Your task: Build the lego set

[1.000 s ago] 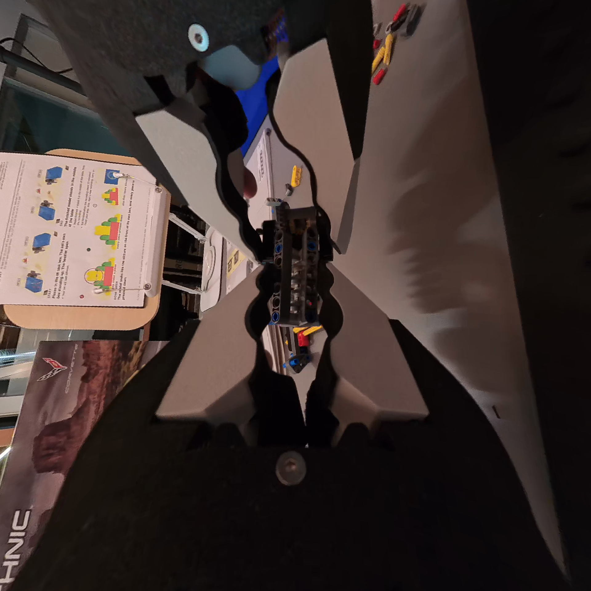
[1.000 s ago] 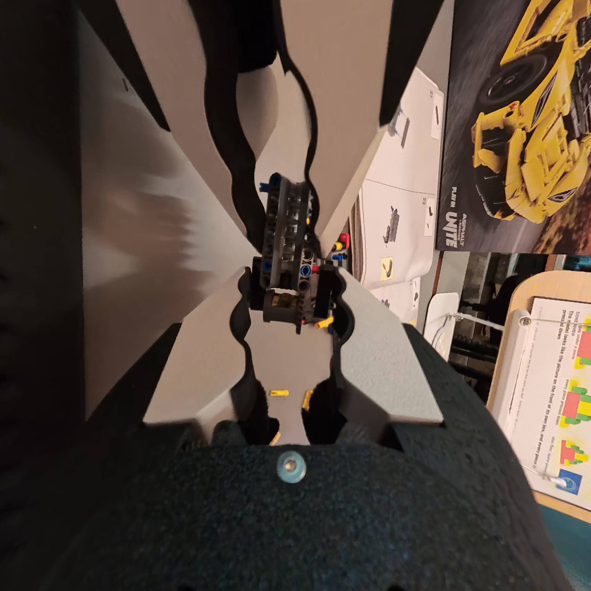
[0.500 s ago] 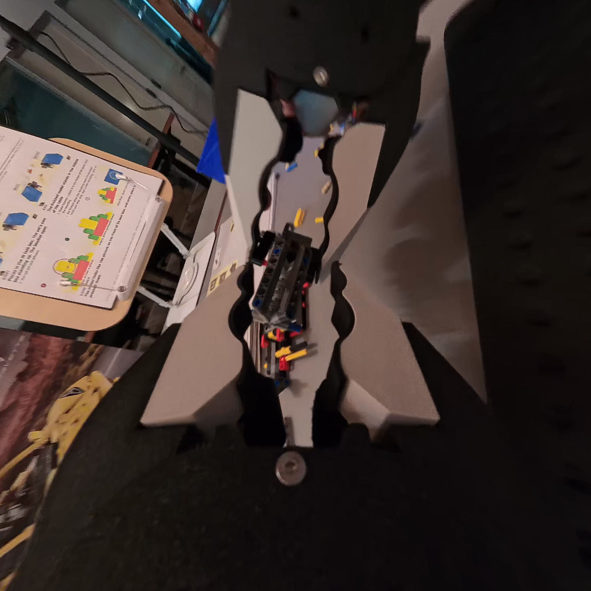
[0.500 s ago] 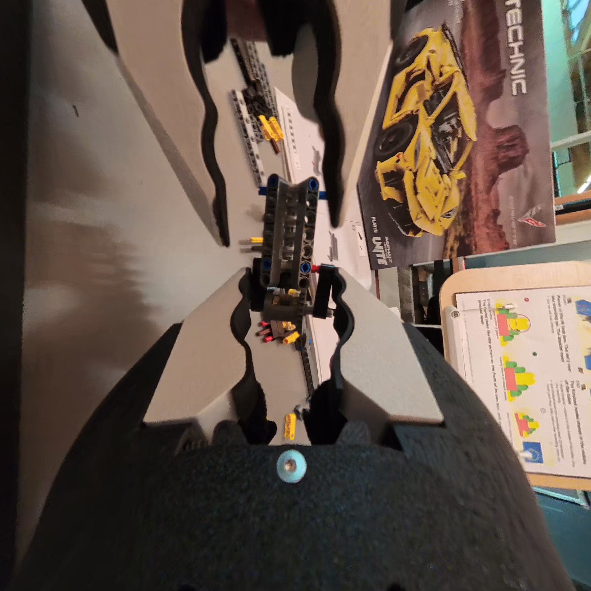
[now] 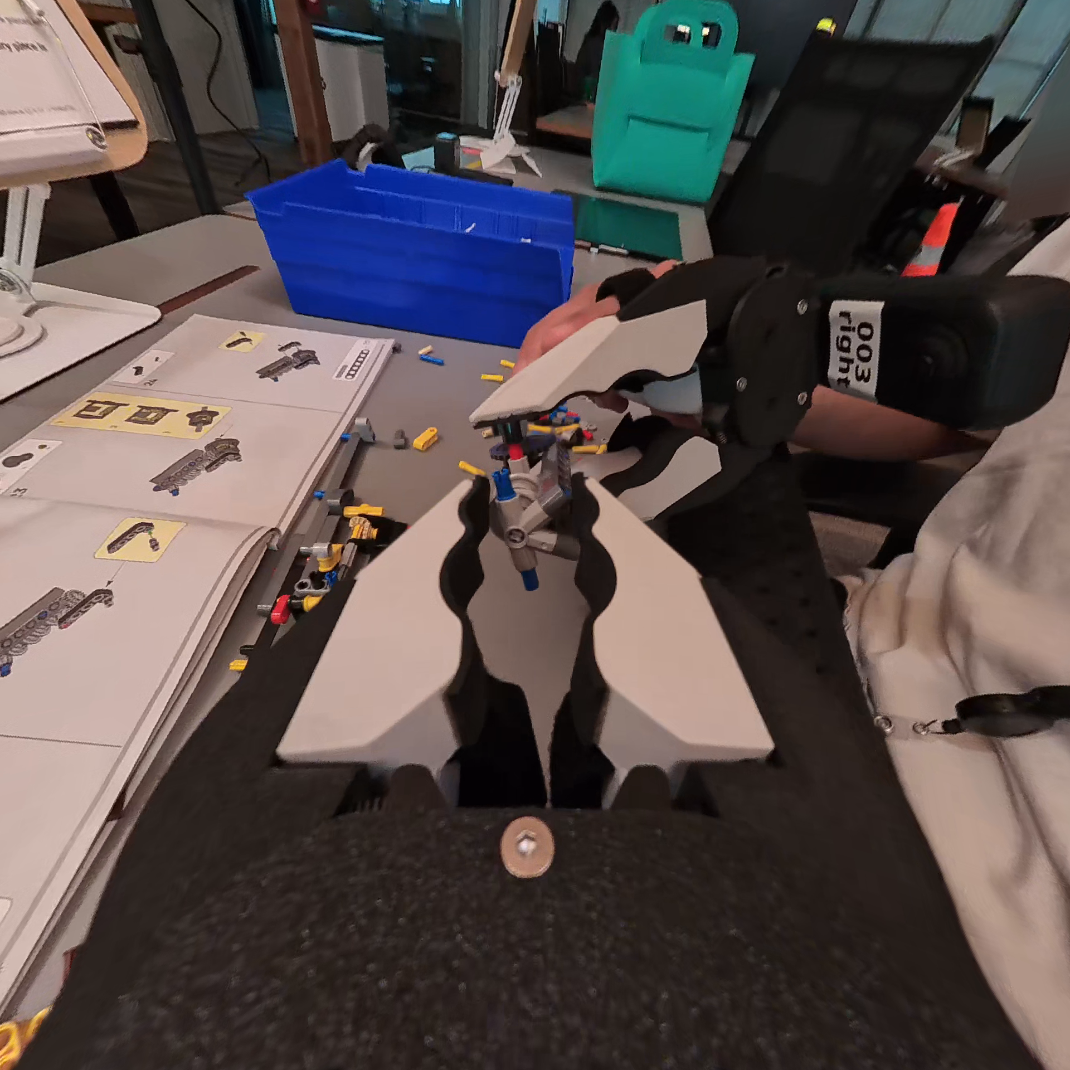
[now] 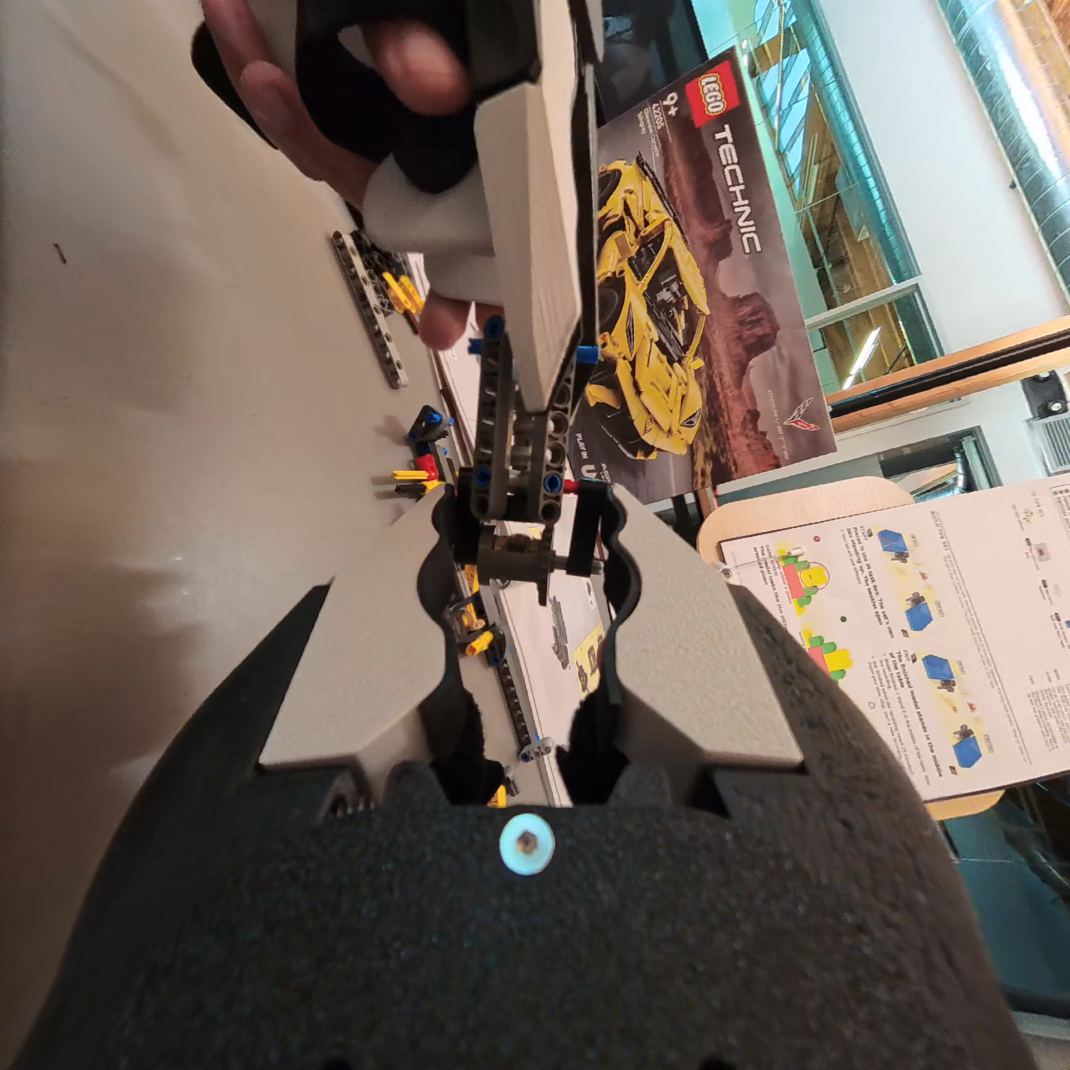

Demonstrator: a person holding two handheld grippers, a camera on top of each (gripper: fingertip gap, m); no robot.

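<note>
Left wrist view: my left gripper (image 5: 530,492) clamps the grey Technic assembly (image 5: 530,524); printed instruction booklet (image 5: 173,463) at 9 o'clock.

Right wrist view: my right gripper (image 6: 524,504) grips the same assembly (image 6: 515,492); branded set box (image 6: 695,301) at 1 o'clock.

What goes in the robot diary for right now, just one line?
left gripper: shut on lego assembly | right gripper: shut on it too | lifted above table

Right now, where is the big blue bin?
In the left wrist view the blue bin sits at the far side of the grey table, behind the open instruction booklet and the scattered loose pieces, left of the right tongs.
</note>
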